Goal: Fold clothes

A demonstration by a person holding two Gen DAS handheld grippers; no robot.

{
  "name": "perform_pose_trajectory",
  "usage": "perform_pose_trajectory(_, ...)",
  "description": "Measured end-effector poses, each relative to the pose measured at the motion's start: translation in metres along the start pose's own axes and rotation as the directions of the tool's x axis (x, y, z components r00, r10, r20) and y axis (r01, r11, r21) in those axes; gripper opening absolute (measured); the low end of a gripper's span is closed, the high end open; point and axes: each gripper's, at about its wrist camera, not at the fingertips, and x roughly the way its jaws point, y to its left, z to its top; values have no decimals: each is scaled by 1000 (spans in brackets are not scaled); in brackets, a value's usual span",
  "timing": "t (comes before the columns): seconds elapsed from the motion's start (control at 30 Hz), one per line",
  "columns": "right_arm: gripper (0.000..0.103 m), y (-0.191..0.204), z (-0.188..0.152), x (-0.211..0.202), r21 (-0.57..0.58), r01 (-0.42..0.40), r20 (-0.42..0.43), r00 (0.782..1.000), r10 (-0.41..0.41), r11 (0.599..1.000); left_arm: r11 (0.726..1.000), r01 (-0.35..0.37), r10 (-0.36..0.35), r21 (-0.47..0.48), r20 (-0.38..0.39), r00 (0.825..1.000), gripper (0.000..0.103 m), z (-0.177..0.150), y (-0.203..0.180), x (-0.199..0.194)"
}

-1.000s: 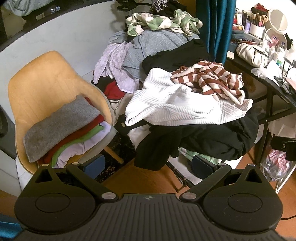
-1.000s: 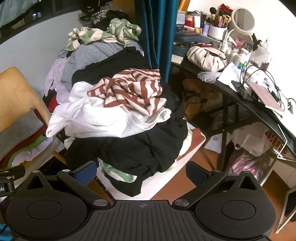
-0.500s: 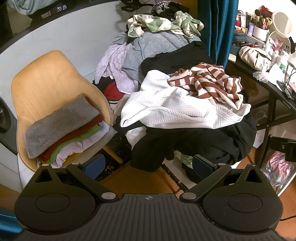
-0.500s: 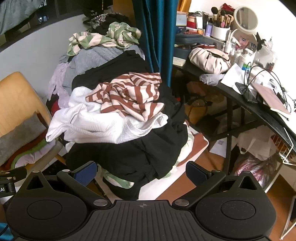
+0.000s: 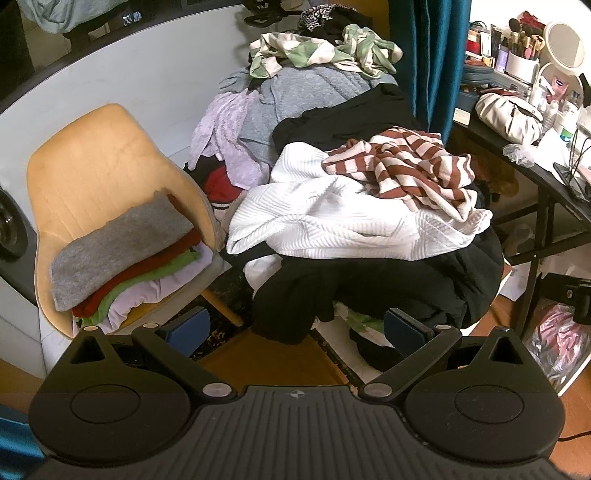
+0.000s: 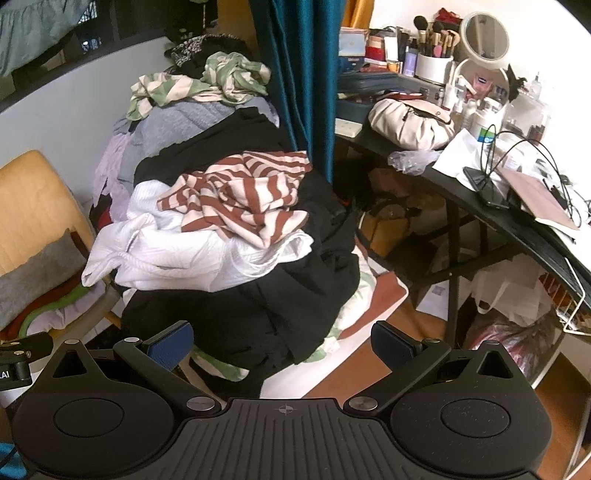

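Striped top (image 5: 402,168): crumpled atop white ribbed garment (image 5: 332,225), crowning the clothes heap; soft, light, limp. We'd pinch a loose hem. Left hand-held gripper (image 5: 295,328) and right hand-held gripper (image 6: 282,341) both gape empty

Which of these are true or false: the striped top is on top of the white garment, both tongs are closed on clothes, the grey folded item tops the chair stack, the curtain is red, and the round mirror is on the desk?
1. The striped top lies on the white garment. True.
2. Both tongs are shut on clothes. False: the left tongs and the right tongs are open and hold nothing.
3. The grey folded item tops the stack on the chair. True.
4. The curtain is red. False: it is dark teal.
5. The round mirror stands on the desk. True.
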Motion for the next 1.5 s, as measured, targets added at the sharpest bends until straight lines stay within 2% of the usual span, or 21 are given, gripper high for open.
perform_pose_trajectory(0.7,102,-37,-7,1,65,8,1,1000,-8,998,1000,8,-8,-10,-13,1000,102,1,-30,3)
perform_pose_trajectory(1.13,102,-58,-8,15,100,4,-24,1000,-1,995,1000,20,-20,7,-34,999,102,7,-49,13)
perform_pose_trajectory(1.33,102,-51,-3,18,62,-3,-18,1000,4,998,1000,24,-24,0,-22,999,102,6,-47,14)
perform_pose_trajectory(1.5,102,-48,-1,21,61,-21,-17,1000,22,998,1000,9,-10,-24,-46,999,102,8,-40,19)
